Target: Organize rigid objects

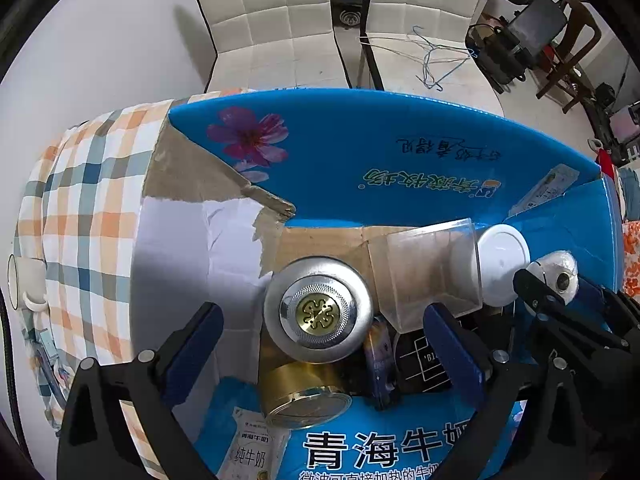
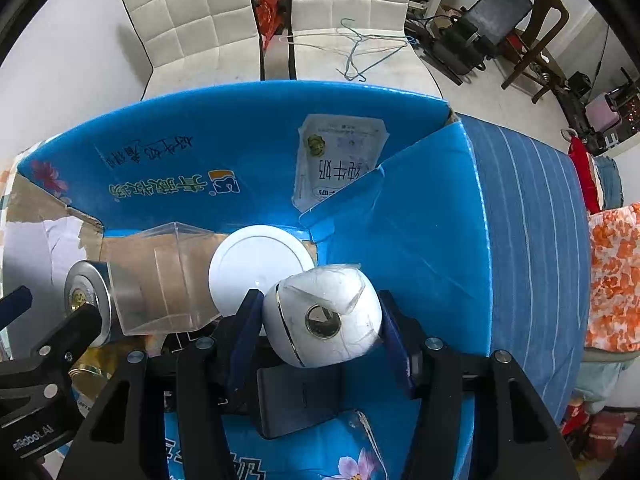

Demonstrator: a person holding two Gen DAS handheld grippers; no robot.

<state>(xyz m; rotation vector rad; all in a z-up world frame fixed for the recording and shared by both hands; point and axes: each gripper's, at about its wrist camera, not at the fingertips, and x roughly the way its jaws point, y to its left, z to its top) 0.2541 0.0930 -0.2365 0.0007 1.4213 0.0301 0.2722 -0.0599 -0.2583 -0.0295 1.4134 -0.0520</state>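
Note:
A blue milk carton box point(image 1: 400, 152) lies open with several items inside. My left gripper point(image 1: 322, 316) is open over it, and a round silver tin point(image 1: 316, 310) with a gold emblem sits between its blue pads, untouched. Below the tin lies a gold tin point(image 1: 304, 394). A clear plastic box point(image 1: 432, 272) and a white round lid point(image 1: 502, 264) stand to the right. My right gripper point(image 2: 320, 304) is shut on a white egg-shaped object point(image 2: 324, 316) wrapped in film, just in front of the white lid point(image 2: 260, 268). A grey flat device point(image 2: 300, 396) lies beneath it.
The box rests on a checked cloth point(image 1: 88, 200) at the left and a blue striped cloth point(image 2: 528, 240) at the right. A mug point(image 1: 24, 284) stands at the far left. Two white padded chairs point(image 2: 208, 20) with wire hangers point(image 2: 360, 48) are behind. Box flaps stand up around the items.

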